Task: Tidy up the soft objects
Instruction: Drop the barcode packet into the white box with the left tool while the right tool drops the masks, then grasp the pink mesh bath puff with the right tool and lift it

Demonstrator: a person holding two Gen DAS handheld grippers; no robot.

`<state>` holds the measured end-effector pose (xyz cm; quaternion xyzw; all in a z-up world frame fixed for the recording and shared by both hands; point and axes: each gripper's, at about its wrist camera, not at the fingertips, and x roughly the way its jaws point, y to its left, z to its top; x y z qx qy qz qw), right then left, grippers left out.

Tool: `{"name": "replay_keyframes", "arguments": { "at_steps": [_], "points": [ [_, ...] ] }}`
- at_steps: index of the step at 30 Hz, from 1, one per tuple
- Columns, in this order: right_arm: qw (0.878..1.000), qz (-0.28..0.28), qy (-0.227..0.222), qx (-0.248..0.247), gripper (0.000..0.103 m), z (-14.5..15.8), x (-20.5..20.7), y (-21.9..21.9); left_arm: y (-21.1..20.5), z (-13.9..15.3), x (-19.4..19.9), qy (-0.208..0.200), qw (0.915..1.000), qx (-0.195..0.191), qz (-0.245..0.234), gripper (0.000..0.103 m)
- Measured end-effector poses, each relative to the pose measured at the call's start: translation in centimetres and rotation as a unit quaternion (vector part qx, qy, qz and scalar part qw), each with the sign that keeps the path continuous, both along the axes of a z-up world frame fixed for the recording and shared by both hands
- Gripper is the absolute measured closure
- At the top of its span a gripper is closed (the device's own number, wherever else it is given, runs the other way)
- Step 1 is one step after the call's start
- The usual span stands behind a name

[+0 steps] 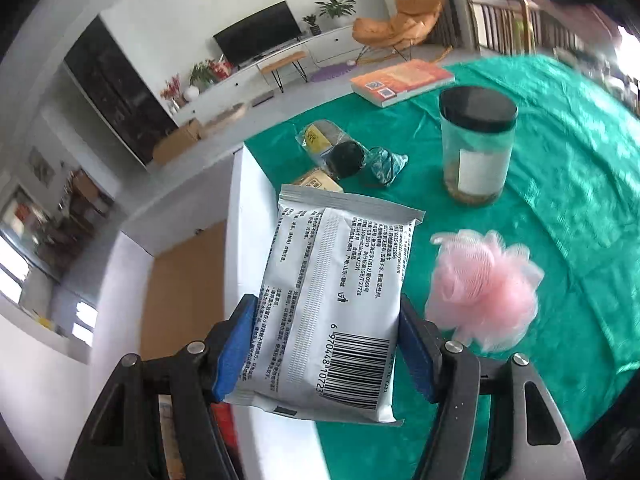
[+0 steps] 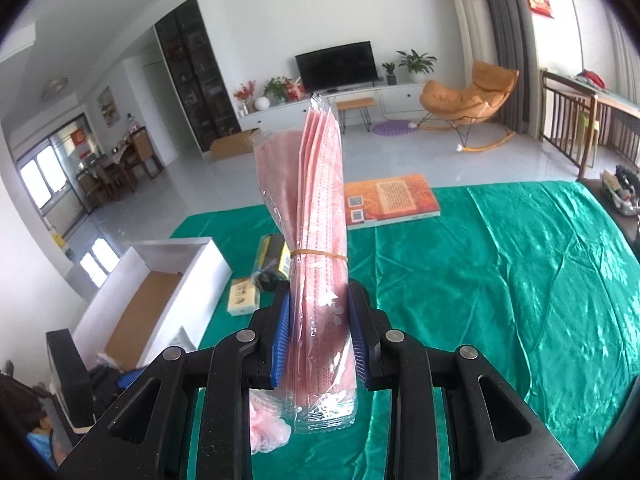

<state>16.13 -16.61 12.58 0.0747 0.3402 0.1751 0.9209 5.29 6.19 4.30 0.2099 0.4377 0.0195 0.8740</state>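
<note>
My left gripper (image 1: pixel 326 344) is shut on a white pack of wet wipes (image 1: pixel 336 300), barcode side up, held over the edge of a white box (image 1: pixel 240 216). A pink mesh bath puff (image 1: pixel 484 292) lies on the green cloth just right of it. My right gripper (image 2: pixel 318 336) is shut on a bundle of pink face masks (image 2: pixel 320 216) in clear wrappers, tied with a rubber band and standing upright above the green cloth (image 2: pixel 500 280). The white box (image 2: pixel 160 276), with a brown cardboard floor, sits to the left in the right wrist view; the puff (image 2: pixel 266 428) peeks out below the masks.
A clear jar with a black lid (image 1: pixel 476 144) stands on the cloth. Small packets and a dark pouch (image 1: pixel 344 156) lie near the box. An orange book (image 1: pixel 402 82) rests at the table's far edge. The left gripper's black body (image 2: pixel 70 372) shows beside the box.
</note>
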Motion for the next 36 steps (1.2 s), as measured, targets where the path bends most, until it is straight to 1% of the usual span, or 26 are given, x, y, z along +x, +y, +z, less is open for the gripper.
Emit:
{"name": "replay_keyframes", "arguments": {
  "at_steps": [1,2,4,5,7,10,12,15,16,17,18,19,20,21,22,23,25,27,29,30,31,32,33,35,36],
  "points": [
    [1.0,-0.001,0.002,0.0,0.074,-0.1,-0.1,-0.2,0.2,0.4,-0.3,0.002,0.9999,-0.009,-0.009,0.037],
    [1.0,-0.001,0.004,0.002,0.074,-0.3,0.0,-0.3,0.6,0.9,-0.7,0.007,0.9993,-0.035,-0.012,0.036],
    [1.0,0.001,0.007,0.008,0.074,-0.4,-0.1,-0.3,2.4,2.4,-1.3,0.012,0.9951,-0.098,-0.005,0.036],
    [1.0,0.005,0.01,0.012,0.074,-0.4,-0.1,0.0,3.6,3.2,-1.6,0.007,0.9931,-0.117,0.006,0.036],
    [0.999,0.021,0.021,0.026,0.074,-0.2,-0.3,1.2,6.6,4.9,-2.5,-0.016,0.99,-0.133,0.044,0.036],
    [0.995,0.07,0.041,0.057,0.074,0.2,-0.7,4.9,11.7,6.9,-4.1,-0.047,0.9831,-0.14,0.108,0.036],
    [0.988,0.116,0.058,0.088,0.073,0.3,-1.4,8.4,15.0,7.4,-5.1,-0.062,0.9787,-0.125,0.15,0.036],
    [0.968,0.191,0.096,0.134,0.073,-0.3,-2.6,14.6,19.0,7.4,-6.8,-0.077,0.9707,-0.102,0.204,0.034],
    [0.959,0.216,0.111,0.147,0.073,-0.7,-3.0,16.8,20.0,7.1,-7.2,-0.079,0.9677,-0.098,0.218,0.032],
    [0.951,0.235,0.124,0.16,0.072,-1.2,-3.3,18.6,20.9,6.7,-7.5,-0.08,0.965,-0.096,0.231,0.026],
    [0.943,0.253,0.132,0.17,0.066,-1.8,-3.6,20.2,21.6,6.3,-7.7,-0.081,0.9621,-0.094,0.243,0.011],
    [0.938,0.268,0.136,0.171,0.061,-2.3,-3.9,21.6,22.0,5.8,-7.9,-0.084,0.9596,-0.092,0.253,0.002],
    [0.934,0.279,0.145,0.17,0.037,-2.9,-4.0,22.3,22.2,5.6,-8.1,-0.088,0.9578,-0.091,0.258,0.002],
    [0.933,0.278,0.149,0.173,0.022,-3.4,-4.1,22.2,21.9,5.3,-8.1,-0.089,0.9574,-0.092,0.259,0.002],
    [0.935,0.274,0.143,0.172,0.023,-3.7,-4.2,21.5,21.5,5.0,-8.0,-0.09,0.9583,-0.098,0.253,0.002],
    [0.942,0.265,0.13,0.159,0.023,-4.0,-4.3,20.4,20.9,4.9,-7.9,-0.093,0.9598,-0.11,0.241,0.002],
    [0.964,0.226,0.086,0.114,0.023,-4.3,-4.6,17.4,19.1,4.7,-7.7,-0.095,0.9635,-0.144,0.204,0.002],
    [0.982,0.174,0.039,0.069,0.022,-5.2,-5.1,13.6,16.1,4.7,-7.4,-0.094,0.9673,-0.182,0.149,0.002],
    [0.993,0.113,0.008,0.024,0.022,-6.7,-5.4,9.2,12.2,4.7,-6.9,-0.088,0.9694,-0.212,0.088,0.002],
    [0.997,0.079,0.003,0.001,0.022,-8.0,-5.5,7.0,10.2,4.4,-6.7,-0.081,0.9702,-0.221,0.057,0.002],
    [0.999,0.047,0.007,-0.019,0.022,-9.7,-5.5,4.9,8.0,4.1,-6.6,-0.072,0.9715,-0.224,0.03,0.002],
    [0.999,0.022,0.022,-0.031,0.022,-11.4,-5.5,2.9,6.0,3.8,-6.4,-0.063,0.9737,-0.219,0.007,0.002],
    [0.998,0.003,0.046,-0.032,0.022,-13.1,-5.3,1.0,4.3,3.2,-6.2,-0.055,0.9764,-0.209,-0.009,0.002],
    [0.996,-0.01,0.089,-0.005,0.021,-15.6,-5.4,-2.1,1.8,2.7,-6.0,-0.043,0.9802,-0.191,-0.026,0.002],
    [0.995,-0.012,0.101,0.013,0.021,-16.3,-5.6,-3.2,1.2,2.5,-6.0,-0.041,0.9809,-0.188,-0.031,0.002]
  ]
}}
